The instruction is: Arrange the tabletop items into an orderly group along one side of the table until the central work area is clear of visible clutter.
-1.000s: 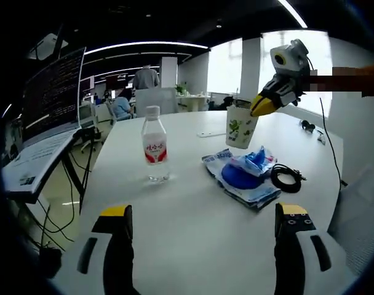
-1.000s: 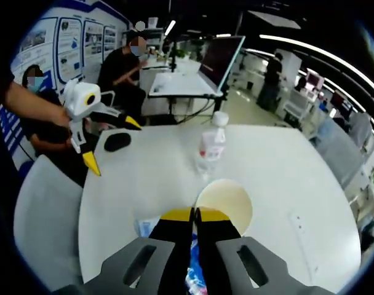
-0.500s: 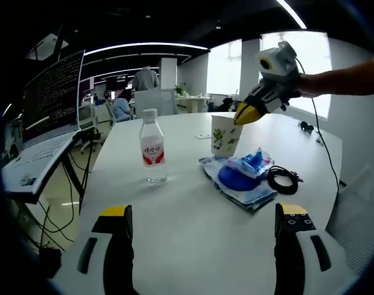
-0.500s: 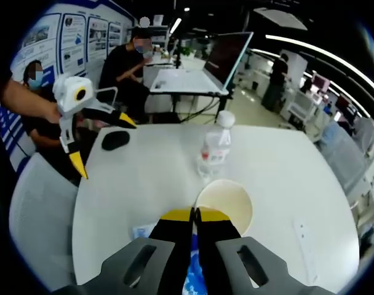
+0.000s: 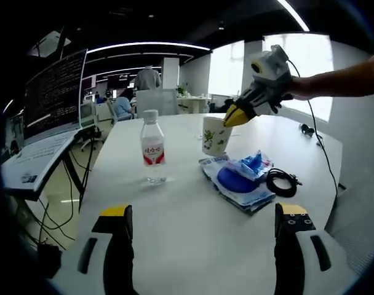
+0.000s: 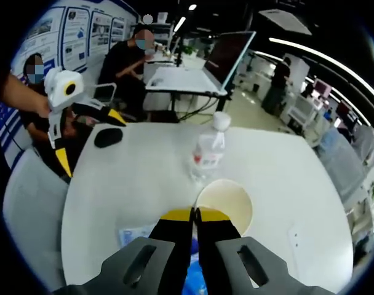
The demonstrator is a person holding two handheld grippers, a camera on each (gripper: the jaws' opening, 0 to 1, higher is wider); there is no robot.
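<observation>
Cup in the air over the table

Right gripper point(image 6: 194, 214) clenched on the cup point(image 5: 215, 134) rim (bottle point(image 5: 152, 146) stands near it); left gripper point(image 5: 199, 221) hangs released over the table point(image 5: 193, 246).

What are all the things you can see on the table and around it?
Table: one, white, round, under everything.
Bottle: one, clear with a red label and white cap, upright on the table.
Cup: one, white with green print, empty, held by its rim beside the bottle.
Pack: one, blue and white, lying flat near the cup.
Cable: one, black, coiled beside the pack.
Mouse: one, black, near the table edge.
Laptop: one, screen lit, on a stand off the table.
People: several, seated or standing in the background.
Left gripper: one, black with yellow tips, jaws wide apart, holding nothing.
Right gripper: one, same colours, shut on the cup's rim.
</observation>
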